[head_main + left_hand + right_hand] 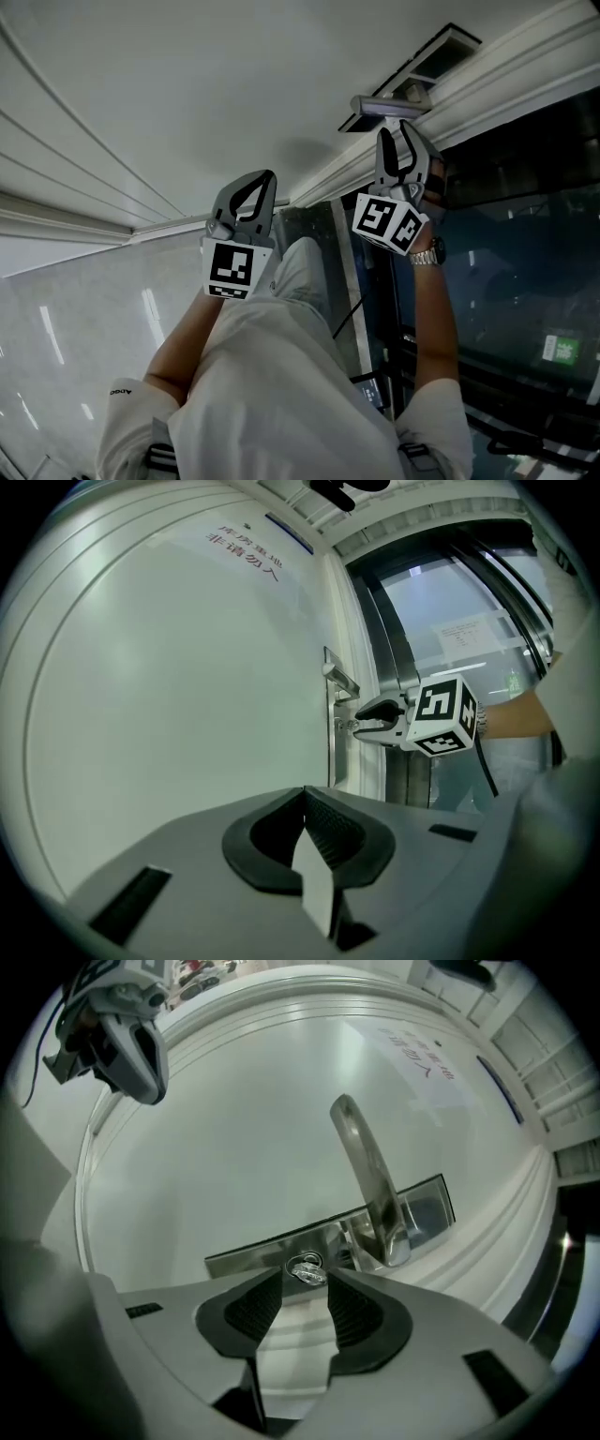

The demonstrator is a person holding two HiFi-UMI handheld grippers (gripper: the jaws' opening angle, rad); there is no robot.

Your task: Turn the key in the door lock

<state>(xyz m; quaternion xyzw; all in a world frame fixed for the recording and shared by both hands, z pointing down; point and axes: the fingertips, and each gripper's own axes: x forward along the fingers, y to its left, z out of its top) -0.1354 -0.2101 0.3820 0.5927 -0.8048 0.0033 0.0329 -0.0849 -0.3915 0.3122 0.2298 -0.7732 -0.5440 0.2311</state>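
The key (307,1270) sits in the keyhole of the metal lock plate (272,1249). It is directly ahead of the right gripper (302,1290), in line with the gap between the jaw tips. The claw is released: its ribbed pads (358,1312) stand apart on either side of the key's bow and neither presses on it. Just beyond the key and to its right in the right gripper view, the lever handle (367,1176) rises from the same plate, standing away from the white door (234,1129). Farther up the door, well past the handle, a paper notice (422,1054) is stuck to the panel.

The left gripper (302,799) hangs well apart from the lock, facing the bare door face, its jaws clenched together on nothing. From there the right gripper shows off to its right, at the plate on the door's edge, with the glass panel (450,602) behind it. In the head view a wristwatch (427,253) sits just behind the right gripper's marker cube (389,223).
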